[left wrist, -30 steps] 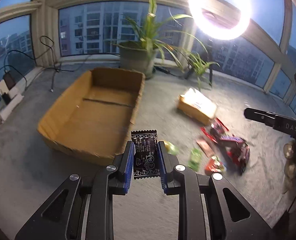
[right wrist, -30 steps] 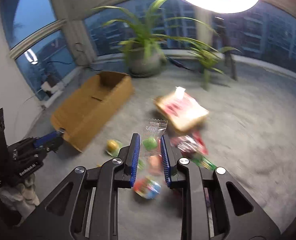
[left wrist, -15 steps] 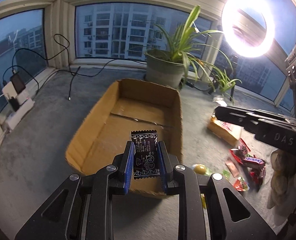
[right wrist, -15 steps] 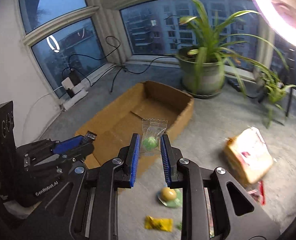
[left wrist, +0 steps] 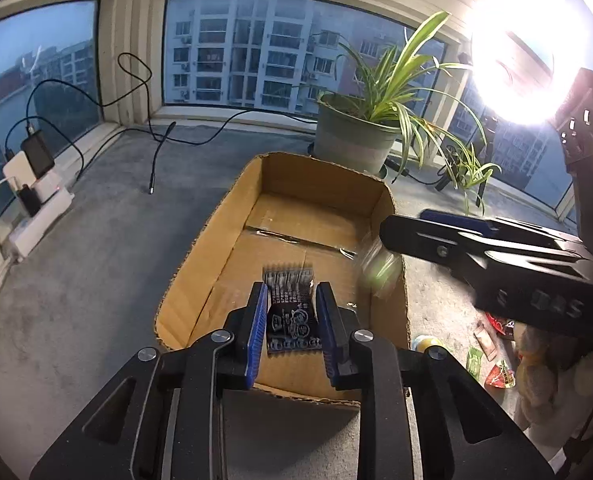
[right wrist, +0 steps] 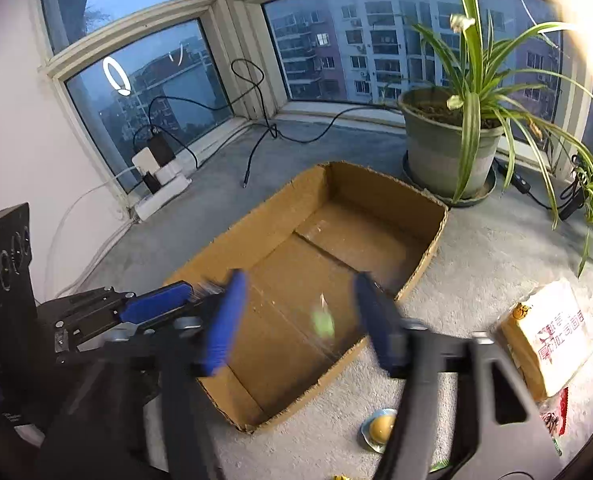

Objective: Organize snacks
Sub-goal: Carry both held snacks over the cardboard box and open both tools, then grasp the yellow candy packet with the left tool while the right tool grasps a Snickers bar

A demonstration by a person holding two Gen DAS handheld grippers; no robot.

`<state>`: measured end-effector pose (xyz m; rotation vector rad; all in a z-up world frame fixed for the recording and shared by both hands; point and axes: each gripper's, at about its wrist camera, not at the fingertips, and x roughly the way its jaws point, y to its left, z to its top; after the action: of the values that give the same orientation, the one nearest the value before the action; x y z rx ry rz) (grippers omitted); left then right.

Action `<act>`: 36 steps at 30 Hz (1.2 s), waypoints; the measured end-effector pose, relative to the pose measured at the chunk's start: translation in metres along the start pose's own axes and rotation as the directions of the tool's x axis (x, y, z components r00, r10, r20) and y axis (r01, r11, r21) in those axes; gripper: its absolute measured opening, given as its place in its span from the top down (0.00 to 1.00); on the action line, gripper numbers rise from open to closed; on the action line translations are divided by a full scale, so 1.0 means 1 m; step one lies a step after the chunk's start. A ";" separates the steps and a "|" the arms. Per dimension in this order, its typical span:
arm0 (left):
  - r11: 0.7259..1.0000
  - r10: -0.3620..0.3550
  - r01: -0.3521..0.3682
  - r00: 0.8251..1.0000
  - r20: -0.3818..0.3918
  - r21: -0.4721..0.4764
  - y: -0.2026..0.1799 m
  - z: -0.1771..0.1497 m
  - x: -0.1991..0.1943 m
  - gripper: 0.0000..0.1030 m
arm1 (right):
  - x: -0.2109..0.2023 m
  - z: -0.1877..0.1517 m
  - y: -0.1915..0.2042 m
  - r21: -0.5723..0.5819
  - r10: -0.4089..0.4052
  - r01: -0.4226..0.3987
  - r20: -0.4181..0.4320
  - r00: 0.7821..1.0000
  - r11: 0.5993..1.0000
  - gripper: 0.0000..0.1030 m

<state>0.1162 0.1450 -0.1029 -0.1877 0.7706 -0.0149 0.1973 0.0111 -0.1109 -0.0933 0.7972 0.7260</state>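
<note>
An open cardboard box point(left wrist: 216, 248) lies on the grey floor; it also shows in the right wrist view point(right wrist: 428, 248). My left gripper point(left wrist: 290, 320) is shut on a black snack packet point(left wrist: 292, 316), held over the box's near end. My right gripper point(right wrist: 302, 320) is open over the box, its jaws wide apart and blurred. A clear packet with a green candy point(right wrist: 322, 322) is blurred, falling between them into the box; it shows as a green blur point(left wrist: 380, 270) in the left wrist view, below the right gripper's finger point(left wrist: 456, 236).
A potted plant point(right wrist: 448, 148) stands behind the box. Loose snacks point(left wrist: 496, 372) lie to the box's right, with a yellow candy point(right wrist: 378, 428) and a tan packet point(right wrist: 544, 332). Cables and a power strip point(left wrist: 36, 208) lie at left by the window.
Both grippers moved left over the box. My right gripper opened and let go of the green candy packet, which is dropping. The left gripper still holds the black packet.
</note>
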 end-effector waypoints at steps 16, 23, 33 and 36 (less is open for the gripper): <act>1.000 -0.023 0.024 0.999 0.044 -0.013 -0.023 -0.005 -0.022 0.55 | -0.067 -0.025 -0.041 0.065 -0.057 0.055 0.022 0.998 0.996 0.27; 0.994 -0.102 0.102 0.995 0.006 0.046 -0.059 -0.019 -0.027 0.55 | -0.124 -0.063 -0.095 0.147 -0.127 0.125 0.004 0.992 0.981 0.27; 0.969 -0.196 0.211 0.973 -0.120 0.126 -0.108 -0.047 -0.007 0.55 | -0.182 -0.152 -0.179 0.353 -0.268 0.304 -0.147 0.952 0.885 0.27; 0.963 -0.211 0.233 0.965 -0.158 0.137 -0.115 -0.053 0.003 0.55 | -0.186 -0.177 -0.198 0.434 -0.262 0.324 -0.197 0.945 0.841 0.27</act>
<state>0.0880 0.0226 -0.1216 -0.1255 0.8840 -0.3035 0.1237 -0.3028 -0.1469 0.1680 1.0371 0.2238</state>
